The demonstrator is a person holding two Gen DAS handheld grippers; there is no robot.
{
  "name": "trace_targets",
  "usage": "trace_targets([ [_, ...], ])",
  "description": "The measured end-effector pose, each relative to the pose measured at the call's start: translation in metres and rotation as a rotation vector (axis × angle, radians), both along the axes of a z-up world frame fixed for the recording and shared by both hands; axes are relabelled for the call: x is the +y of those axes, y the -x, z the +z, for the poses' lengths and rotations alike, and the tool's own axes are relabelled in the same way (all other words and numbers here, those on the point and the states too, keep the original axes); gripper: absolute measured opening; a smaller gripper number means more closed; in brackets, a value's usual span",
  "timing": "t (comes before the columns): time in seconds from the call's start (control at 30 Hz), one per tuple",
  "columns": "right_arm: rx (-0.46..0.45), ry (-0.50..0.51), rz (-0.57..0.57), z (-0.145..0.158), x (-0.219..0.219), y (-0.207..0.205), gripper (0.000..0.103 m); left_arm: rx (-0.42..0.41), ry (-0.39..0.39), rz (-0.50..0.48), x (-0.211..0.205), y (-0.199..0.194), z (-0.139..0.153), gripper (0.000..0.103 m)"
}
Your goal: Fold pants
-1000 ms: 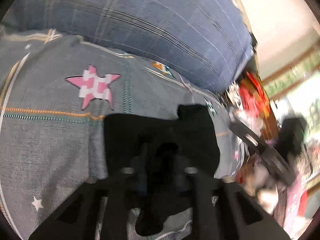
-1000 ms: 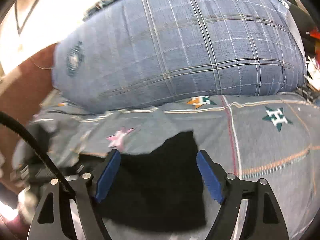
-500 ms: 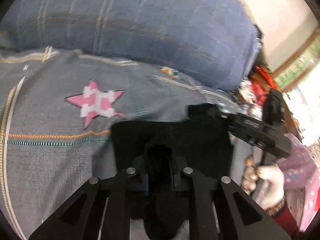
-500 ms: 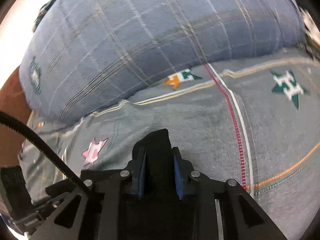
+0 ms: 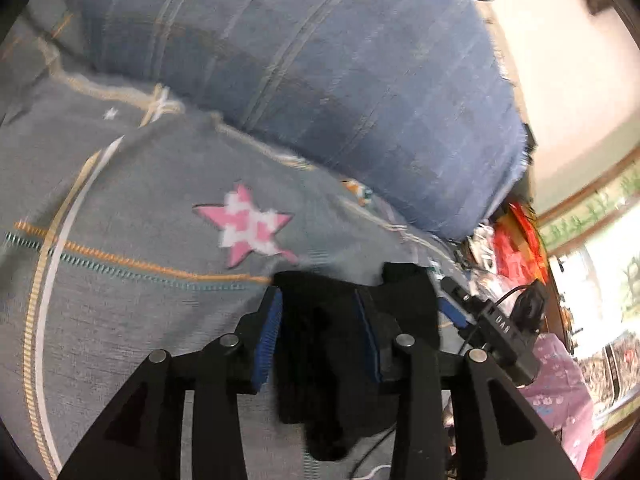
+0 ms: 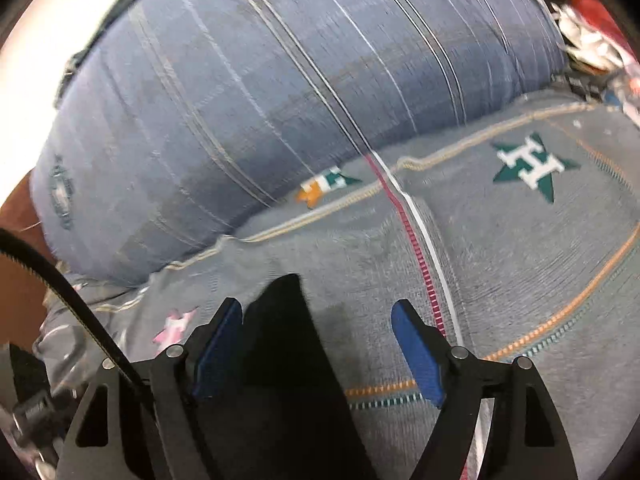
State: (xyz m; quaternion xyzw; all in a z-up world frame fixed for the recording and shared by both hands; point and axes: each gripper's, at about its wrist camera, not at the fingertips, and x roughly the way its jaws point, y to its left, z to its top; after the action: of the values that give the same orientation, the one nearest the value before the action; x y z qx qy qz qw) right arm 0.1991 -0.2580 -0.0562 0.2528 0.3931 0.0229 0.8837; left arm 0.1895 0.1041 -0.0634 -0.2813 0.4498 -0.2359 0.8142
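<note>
Two views agree: in the left wrist view the left gripper spreads released fingers around the black pants at lower centre on the bedspread — seemingly set down — and the right gripper, lower centre, likewise gapes unclenched.

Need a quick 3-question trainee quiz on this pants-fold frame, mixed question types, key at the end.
1. True or false: the right gripper is clamped shut on the black pants.
2. Multiple choice: the star on the bedsheet just beyond the left gripper is A) pink B) yellow C) black.
3. Fill in: behind the sheet lies a large blue plaid ____.

Key: 1 false, both grippers stand open with the pants between their pads. 2 A. 3 pillow.
</note>
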Motion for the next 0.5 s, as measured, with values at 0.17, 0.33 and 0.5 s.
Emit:
trace_targets([
  [0.17, 0.015, -0.115, 0.076, -0.01, 0.0, 0.028, 0.082, -0.044, -0.041, -0.085, -0.037, 0.003, 0.003, 0.039],
  [0.33, 0.08, -0.18, 0.13, -0.037, 0.008, 0.037, 0.051, 0.03, -0.129, -0.084, -0.046, -0.012, -0.032, 0.037],
  [0.5, 0.055, -0.27, 0.072, -0.026, -0.001, 0.051, 0.04, -0.019, -0.196, -0.083, -0.053, -0.009, -0.036, 0.037],
])
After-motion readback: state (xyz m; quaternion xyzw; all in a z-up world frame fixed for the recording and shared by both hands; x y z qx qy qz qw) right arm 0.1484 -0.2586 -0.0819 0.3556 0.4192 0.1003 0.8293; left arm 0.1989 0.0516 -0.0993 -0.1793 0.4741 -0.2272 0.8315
